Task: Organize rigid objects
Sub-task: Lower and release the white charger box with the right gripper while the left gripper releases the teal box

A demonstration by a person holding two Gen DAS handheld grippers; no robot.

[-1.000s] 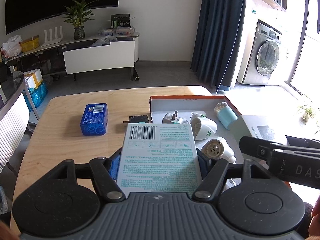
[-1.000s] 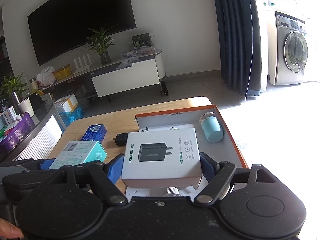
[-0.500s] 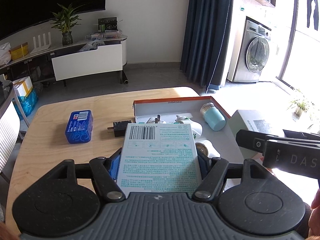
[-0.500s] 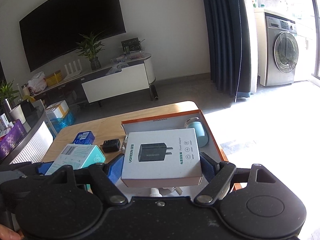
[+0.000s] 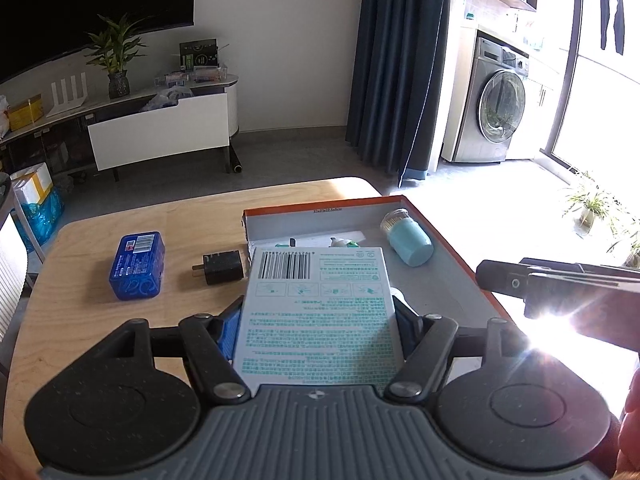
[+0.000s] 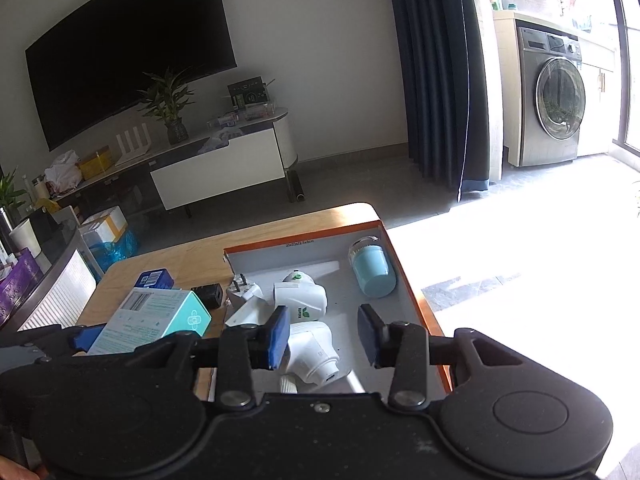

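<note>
The left hand-held gripper (image 5: 318, 322) clamps a flat rectangular carton (image 5: 318, 312) between its blue ribbed pads, the pale printed face with barcode and teal text turned up at the centre of the left wrist frame; in the right wrist view the same carton shows a teal end at lower left. The right hand-held gripper (image 6: 323, 334) has just been closing, and its blue pads stand a modest gap apart with nothing between them, hovering over the shallow cardboard tray (image 6: 408, 280), grey inside with an orange rim, at the middle of the frame. In the tray lie smooth white plastic plug-in devices (image 6: 300, 292), one (image 6: 314, 354) rounded and just below the left pad, a white angular adapter with metal prongs (image 6: 244, 294), and a pale blue cylindrical jar (image 6: 372, 272) on its side with a clear ribbed lid toward the tray's far right corner. On the light wood-grain bench (image 5: 100, 320), left of the tray, rest a glossy blue rounded-corner box (image 5: 138, 266) and a matte black cubic charger (image 5: 222, 267) with prongs pointing left, the two apart from each other
</note>
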